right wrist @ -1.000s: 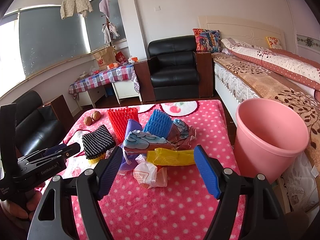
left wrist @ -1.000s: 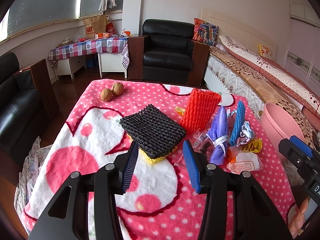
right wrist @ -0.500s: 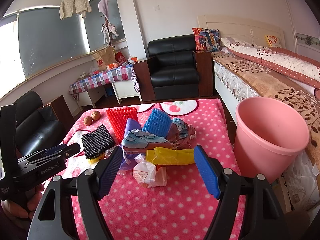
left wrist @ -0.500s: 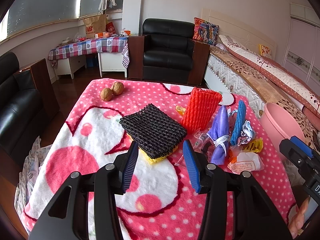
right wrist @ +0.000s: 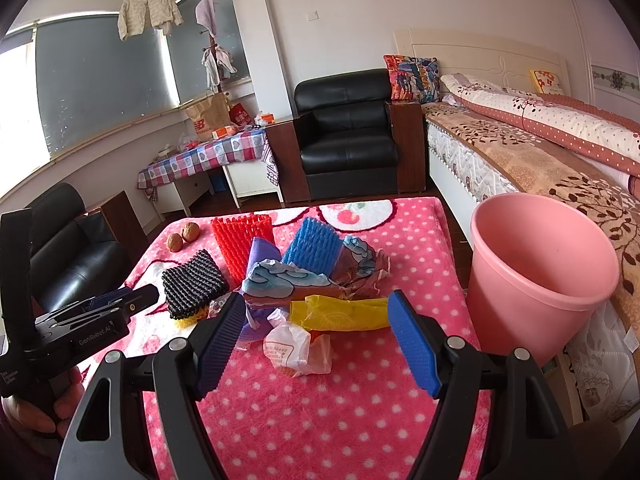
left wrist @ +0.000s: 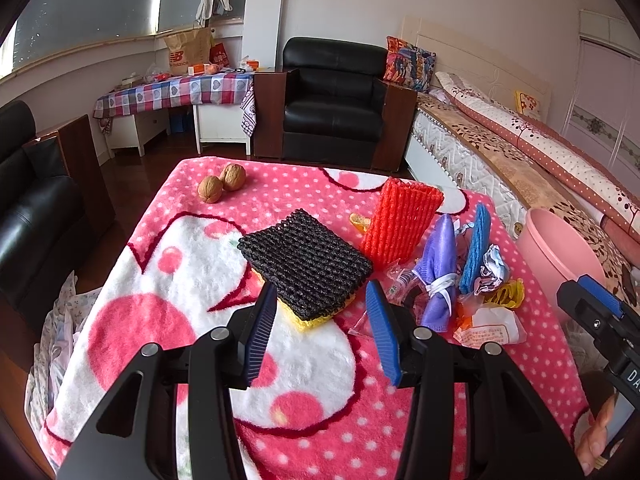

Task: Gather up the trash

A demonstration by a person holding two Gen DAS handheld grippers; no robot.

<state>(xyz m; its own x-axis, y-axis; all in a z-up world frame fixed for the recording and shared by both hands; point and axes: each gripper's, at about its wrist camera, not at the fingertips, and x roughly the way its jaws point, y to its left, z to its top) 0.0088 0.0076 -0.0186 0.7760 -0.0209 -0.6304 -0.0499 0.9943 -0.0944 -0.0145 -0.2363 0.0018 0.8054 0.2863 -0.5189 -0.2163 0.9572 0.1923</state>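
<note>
Your grippers hover over a pink polka-dot blanket (right wrist: 320,420), with the pink bin (right wrist: 540,276) standing off its edge to the right of your right gripper (right wrist: 316,332), whose jaws are spread wide and empty. Just ahead of that gripper lies the trash: a black foam net (left wrist: 304,264) directly beyond your left gripper (left wrist: 322,324), likewise released and holding nothing, then a red foam net (left wrist: 400,222) and a blue foam net (right wrist: 314,246) farther ahead. Nearest your right fingers are a yellow wrapper (right wrist: 340,314) and a crumpled white wrapper (right wrist: 292,350), while two walnuts (left wrist: 222,182) sit far ahead to the left.
</note>
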